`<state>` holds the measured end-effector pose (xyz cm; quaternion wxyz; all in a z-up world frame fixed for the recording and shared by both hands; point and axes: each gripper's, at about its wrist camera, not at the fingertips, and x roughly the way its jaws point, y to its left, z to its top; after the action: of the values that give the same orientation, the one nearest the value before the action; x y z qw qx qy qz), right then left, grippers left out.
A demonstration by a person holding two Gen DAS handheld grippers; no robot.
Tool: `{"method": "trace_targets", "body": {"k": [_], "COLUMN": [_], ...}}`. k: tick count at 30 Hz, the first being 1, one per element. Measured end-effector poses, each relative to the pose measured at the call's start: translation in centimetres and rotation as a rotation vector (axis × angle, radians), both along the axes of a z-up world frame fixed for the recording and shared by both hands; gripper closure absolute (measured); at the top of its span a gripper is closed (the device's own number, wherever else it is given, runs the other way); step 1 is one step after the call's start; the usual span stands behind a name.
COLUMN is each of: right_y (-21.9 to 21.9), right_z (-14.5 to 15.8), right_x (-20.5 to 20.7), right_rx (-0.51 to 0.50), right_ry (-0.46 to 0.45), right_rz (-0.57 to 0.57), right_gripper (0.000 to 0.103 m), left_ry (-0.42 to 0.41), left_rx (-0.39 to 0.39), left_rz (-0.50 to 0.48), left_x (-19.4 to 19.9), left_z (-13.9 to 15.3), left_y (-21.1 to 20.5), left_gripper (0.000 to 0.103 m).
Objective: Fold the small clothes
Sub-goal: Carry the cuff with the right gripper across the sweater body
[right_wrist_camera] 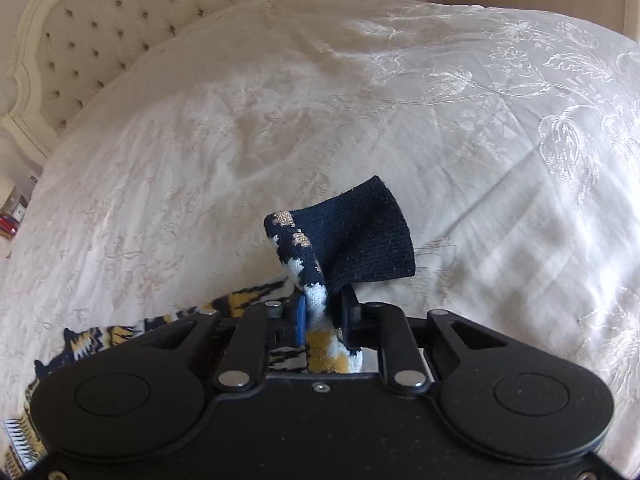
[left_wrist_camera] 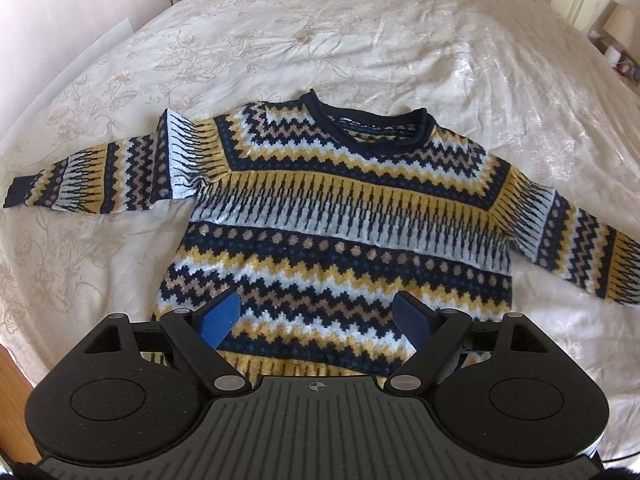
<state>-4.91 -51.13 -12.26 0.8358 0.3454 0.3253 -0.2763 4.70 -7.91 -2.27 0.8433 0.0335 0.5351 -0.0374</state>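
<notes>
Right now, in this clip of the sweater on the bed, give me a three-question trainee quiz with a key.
1. True or false: the left gripper is clamped on the sweater's hem.
2. Multiple choice: the right gripper is shut on which part? A) the neckline B) a sleeve cuff C) nothing
3. Fill in: the sweater's body lies spread on the ____.

Key
1. False. Its jaws stand wide apart above the lower body, holding nothing.
2. B. The navy sleeve cuff sticks out beyond the closed jaws.
3. Bed; the cream bedspread shows on both sides of the sweater and beyond its neckline.
</notes>
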Motion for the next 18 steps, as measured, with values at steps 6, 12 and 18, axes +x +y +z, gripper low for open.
{"method": "trace_targets", "body": {"k": [6,12,18], "right_y": [4.8,12.7,22.1], "right_z": [3.9,7.6,8.3], "right_x": [3.0,8.9,15.8], "right_rx": [0.010,-0.010,0.003], "right_ry": [-0.085,-0.139,-0.166], "right_rz": [0.078,0.224,0.392], "right_gripper": [0.078,0.078,0.077], "left_ry": [0.002,0.007,0.018], "left_rx": [-0.022,-0.044,-0.061], "left_rz": [-0.025,-0.049,-0.010], "left_x": [0.8,2.0,3.5], "left_z": [-0.9,-1.6,-2.1], "left_y": [2.3,5.9,10.8], "left_gripper": [0.020,0.020,0.020]}}
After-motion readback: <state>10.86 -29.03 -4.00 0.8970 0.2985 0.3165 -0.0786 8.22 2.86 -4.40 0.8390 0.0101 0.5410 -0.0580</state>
